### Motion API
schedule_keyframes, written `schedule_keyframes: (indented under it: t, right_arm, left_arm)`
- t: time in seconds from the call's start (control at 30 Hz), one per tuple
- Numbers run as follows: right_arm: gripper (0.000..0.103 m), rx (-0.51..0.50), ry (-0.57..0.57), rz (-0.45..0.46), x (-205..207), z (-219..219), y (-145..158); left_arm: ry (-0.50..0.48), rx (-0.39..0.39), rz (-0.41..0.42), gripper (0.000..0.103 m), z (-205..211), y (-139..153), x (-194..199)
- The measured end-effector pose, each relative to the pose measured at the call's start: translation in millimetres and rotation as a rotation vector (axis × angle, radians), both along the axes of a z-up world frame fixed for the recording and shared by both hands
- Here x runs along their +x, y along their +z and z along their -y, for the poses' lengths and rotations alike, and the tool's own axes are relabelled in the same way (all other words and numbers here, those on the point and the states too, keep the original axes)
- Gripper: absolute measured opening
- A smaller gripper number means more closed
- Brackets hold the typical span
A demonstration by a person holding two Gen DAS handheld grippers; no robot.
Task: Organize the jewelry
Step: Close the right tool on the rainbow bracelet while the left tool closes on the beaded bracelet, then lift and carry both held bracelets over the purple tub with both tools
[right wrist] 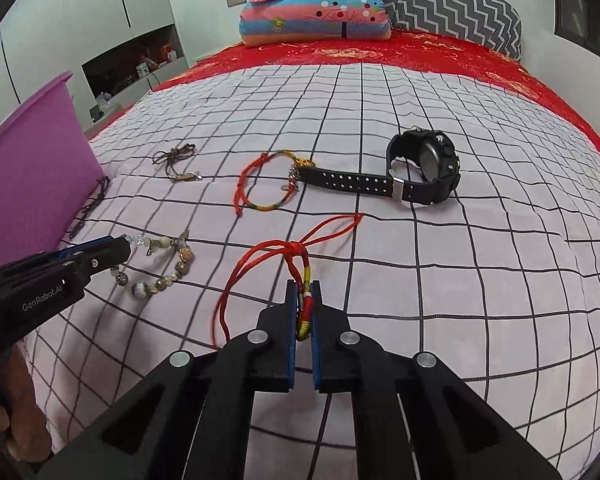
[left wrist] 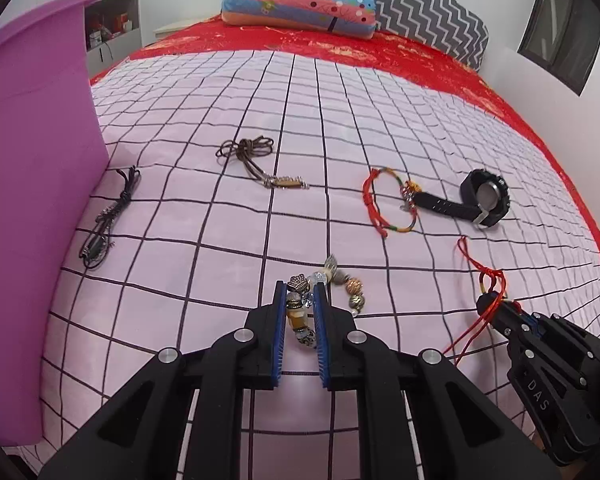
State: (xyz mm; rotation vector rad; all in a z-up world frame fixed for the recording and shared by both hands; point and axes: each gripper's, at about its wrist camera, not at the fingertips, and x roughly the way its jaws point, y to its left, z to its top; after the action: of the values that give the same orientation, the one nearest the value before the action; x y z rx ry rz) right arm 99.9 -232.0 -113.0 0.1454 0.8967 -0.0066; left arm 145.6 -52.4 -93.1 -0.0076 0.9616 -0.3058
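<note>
My left gripper [left wrist: 299, 289] is shut on a beaded bracelet [left wrist: 350, 284] lying on the checked sheet; it also shows in the right wrist view [right wrist: 118, 249] with the bracelet [right wrist: 160, 276]. My right gripper [right wrist: 304, 286] is shut on a red cord bracelet [right wrist: 260, 256]; in the left wrist view this gripper [left wrist: 490, 312] sits at the right with the red cord [left wrist: 484, 276]. A red and multicolour string bracelet [left wrist: 384, 204], a black watch [left wrist: 480, 200], a brown cord necklace [left wrist: 256, 160] and a black cord necklace [left wrist: 108, 216] lie further out.
A purple bin [left wrist: 32, 184] stands at the left edge of the bed, also in the right wrist view [right wrist: 32, 184]. Folded quilts and pillows [left wrist: 300, 0] sit at the head of the bed on a red cover [left wrist: 380, 48].
</note>
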Motion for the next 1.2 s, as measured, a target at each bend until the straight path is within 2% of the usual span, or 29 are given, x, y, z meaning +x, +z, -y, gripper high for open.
schedule_keyframes:
  t: [0.33,0.73,1.2]
  right_arm:
    - [0.006,0.006,0.026,0.047,-13.5,-18.2,35.4]
    - [0.006,0.002,0.094,0.128,-26.7,-58.5,92.0]
    - [0.006,0.01,0.239,0.253,-24.7,-136.1,167.6]
  left_arm:
    - [0.003,-0.023,0.062,0.013,-20.3,42.0,-16.6]
    - [0.041,-0.054,0.152,0.012,-57.4,102.7,-39.2]
    - [0.142,-0.089,0.278,0.012,-129.4,178.9,-58.9]
